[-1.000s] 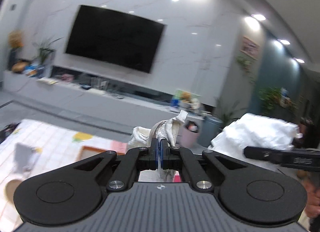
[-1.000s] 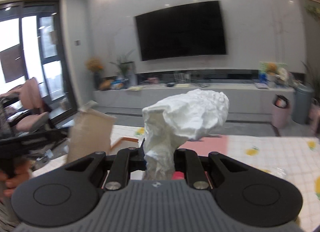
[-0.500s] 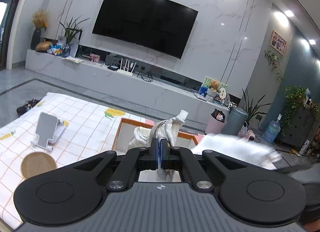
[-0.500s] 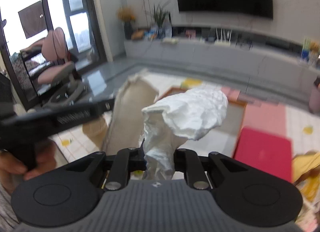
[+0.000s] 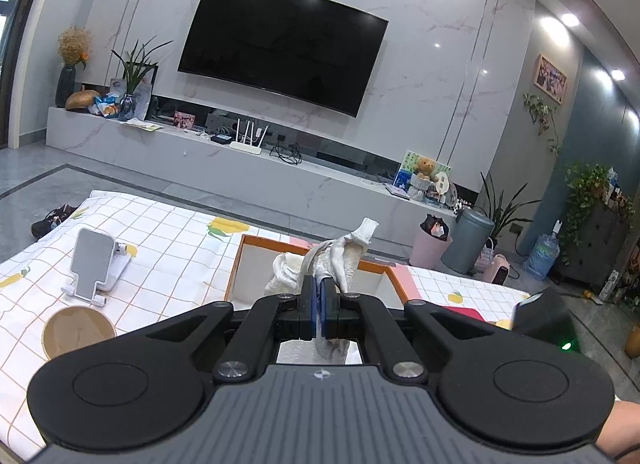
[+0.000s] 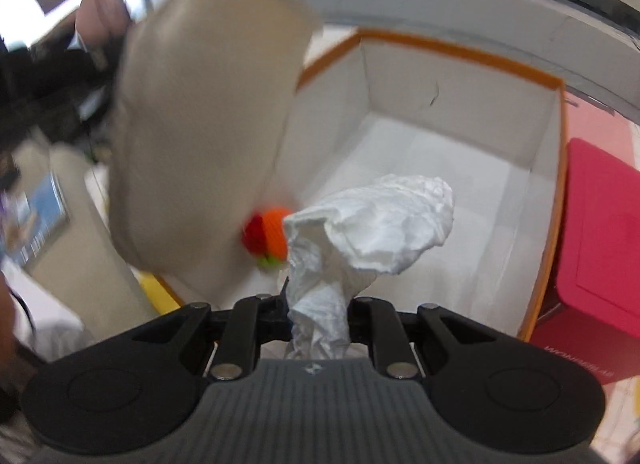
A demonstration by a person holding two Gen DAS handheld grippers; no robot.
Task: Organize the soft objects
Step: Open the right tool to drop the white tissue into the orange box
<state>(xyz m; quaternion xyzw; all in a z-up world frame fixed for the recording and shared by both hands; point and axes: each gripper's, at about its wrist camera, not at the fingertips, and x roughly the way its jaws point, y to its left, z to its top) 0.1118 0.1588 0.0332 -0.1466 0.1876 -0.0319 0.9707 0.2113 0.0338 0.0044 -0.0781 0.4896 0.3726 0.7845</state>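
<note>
The right gripper (image 6: 318, 304) pinches a crumpled white tissue wad (image 6: 380, 228) by its twisted neck, low at the frame's centre; its jaws are opening, with the paper between them and the pads hidden behind it. The wad's puffed head hangs over the white interior of the orange-rimmed box (image 6: 460, 50), which fills the upper right of this view, so letting go here looks likely to land it inside. A small red and orange soft toy (image 6: 266, 234) lies on the box floor just left of the wad. A blurred beige cloth (image 6: 200, 112) hangs over the box's left wall.

In the left wrist view, the left gripper (image 5: 319, 296) is pressed tight on that cloth (image 5: 340, 256), its bunched cream folds rising above the fingers at mid-frame, with the box (image 5: 240, 264) just beyond on the checked worktop (image 5: 168, 256). A phone stand (image 5: 96, 264) and a round wooden coaster (image 5: 78, 330) sit at lower left.

To do the drop well, the right jaws should part fully while centred over the box, away from the rim. The cloth should follow once the other tool has pulled clear, lowered well in before release so it does not drape over the wall.
</note>
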